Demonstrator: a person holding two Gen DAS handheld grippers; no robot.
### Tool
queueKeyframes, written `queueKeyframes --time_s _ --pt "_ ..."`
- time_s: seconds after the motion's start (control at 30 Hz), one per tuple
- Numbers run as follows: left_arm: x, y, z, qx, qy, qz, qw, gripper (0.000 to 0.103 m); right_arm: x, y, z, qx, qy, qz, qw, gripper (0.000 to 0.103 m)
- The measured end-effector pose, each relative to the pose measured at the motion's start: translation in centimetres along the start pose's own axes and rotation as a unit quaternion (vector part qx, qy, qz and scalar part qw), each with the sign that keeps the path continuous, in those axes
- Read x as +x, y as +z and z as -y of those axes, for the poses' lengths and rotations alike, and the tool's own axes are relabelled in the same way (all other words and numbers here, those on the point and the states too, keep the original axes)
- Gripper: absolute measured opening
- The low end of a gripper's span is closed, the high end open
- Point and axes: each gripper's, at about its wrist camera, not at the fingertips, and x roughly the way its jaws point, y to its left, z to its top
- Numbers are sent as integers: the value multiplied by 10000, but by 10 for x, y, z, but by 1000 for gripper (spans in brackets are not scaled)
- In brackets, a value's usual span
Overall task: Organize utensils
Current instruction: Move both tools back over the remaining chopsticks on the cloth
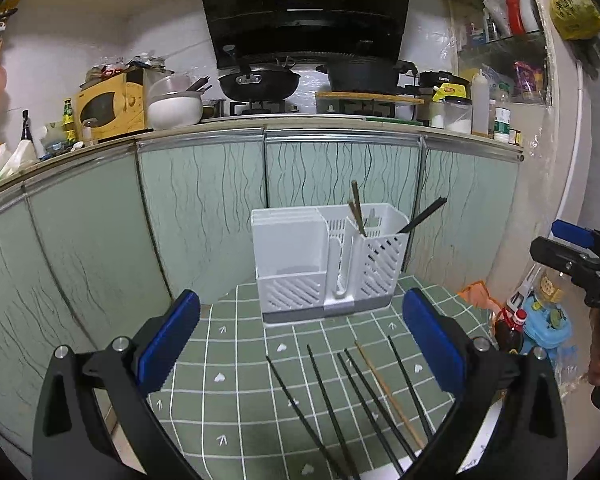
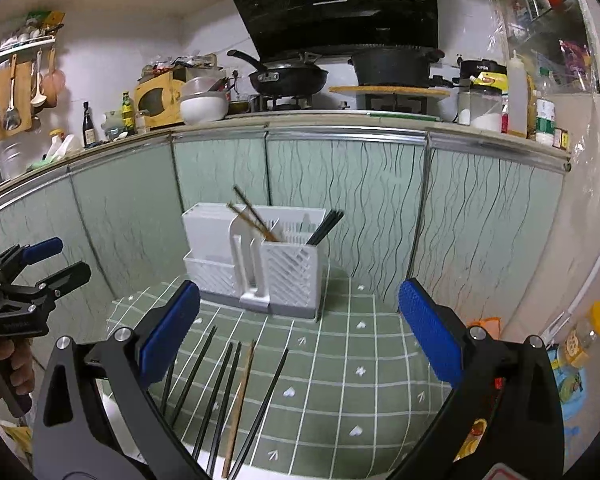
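Ahead of both grippers, a white utensil holder [image 1: 324, 264] stands on the green-tiled desk [image 1: 236, 360], chopsticks already leaning in its compartments. The left gripper [image 1: 300, 344] and right gripper [image 2: 300, 336] gape wide, holding nothing. Loose chopsticks [image 2: 236, 392] lie on the desk just below and between their fingers.

chopsticks [image 1: 364, 392] near ends cut off, holder [image 2: 284, 272] hiding chopstick tips
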Motion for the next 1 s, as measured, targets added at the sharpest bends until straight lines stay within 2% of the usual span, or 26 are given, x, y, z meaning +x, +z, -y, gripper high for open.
queueKeyframes --time_s 0.3,0.5,0.6,0.8,1.0 --pt "-5 -34 -5 -105 -50 -106 9999 98 1 -34 -8 -50 28 -244 9997 96" --pt "2 -58 -5 61 35 -281 9996 98 6 -50 -14 -124 13 -340 9993 96" --pt "7 -72 -4 182 226 -335 9990 98 9 -57 -17 -189 12 -362 9992 96" --pt "15 -97 -14 33 263 -471 9985 98 19 -75 -19 -185 0 -494 9986 96" --pt "26 -125 -13 130 318 -596 9976 98 26 -95 -16 -140 -26 -569 9983 96"
